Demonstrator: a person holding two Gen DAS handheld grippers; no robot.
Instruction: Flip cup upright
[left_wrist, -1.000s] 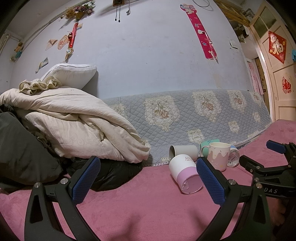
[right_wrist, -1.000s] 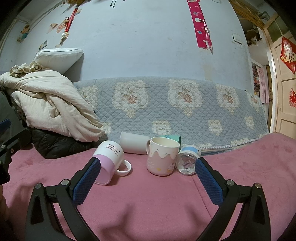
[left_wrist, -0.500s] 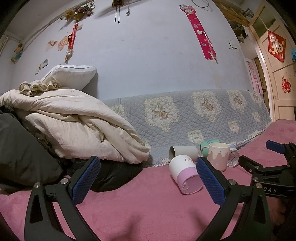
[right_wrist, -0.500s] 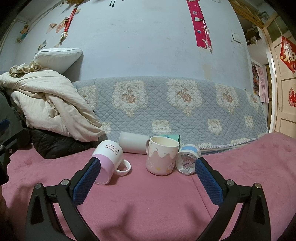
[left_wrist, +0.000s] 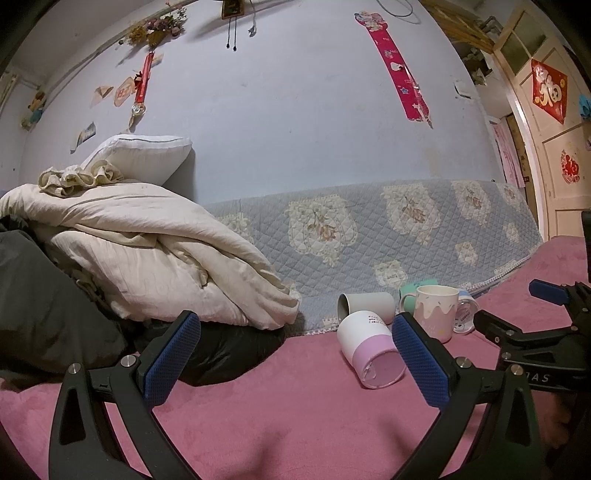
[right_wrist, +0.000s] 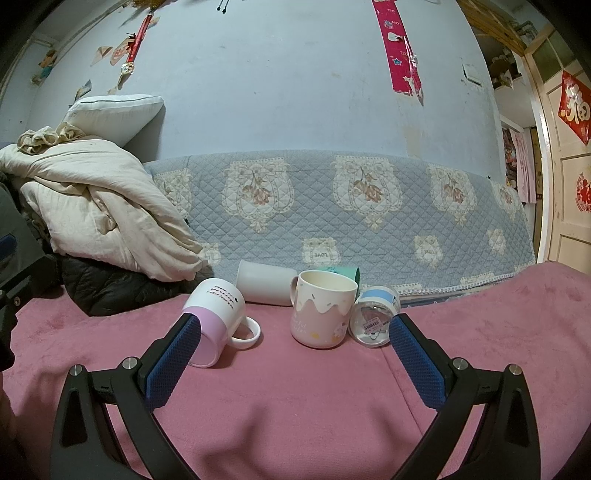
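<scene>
Several cups lie on a pink blanket (right_wrist: 295, 406). A white and pink mug (right_wrist: 216, 325) (left_wrist: 371, 350) lies on its side, mouth toward me, handle to the right. A white cup (right_wrist: 264, 288) (left_wrist: 364, 304) lies on its side behind it. A cream drip-pattern mug (right_wrist: 321, 310) (left_wrist: 436, 314) stands upright. A clear cup with a blue band (right_wrist: 375, 315) lies on its side, and a teal cup (right_wrist: 349, 273) sits behind. My right gripper (right_wrist: 293, 363) is open and empty, just short of the cups. My left gripper (left_wrist: 295, 360) is open and empty, left of the pink mug.
A heap of cream bedding (left_wrist: 147, 258) and a dark jacket (left_wrist: 44, 314) fill the left. A grey-blue quilted cover (right_wrist: 351, 210) hangs against the wall behind the cups. A door (left_wrist: 554, 147) stands at the far right. The right gripper's frame (left_wrist: 535, 339) shows in the left wrist view.
The right gripper has moved slightly forward toward the cups. The left gripper has barely moved. Both stay open.
</scene>
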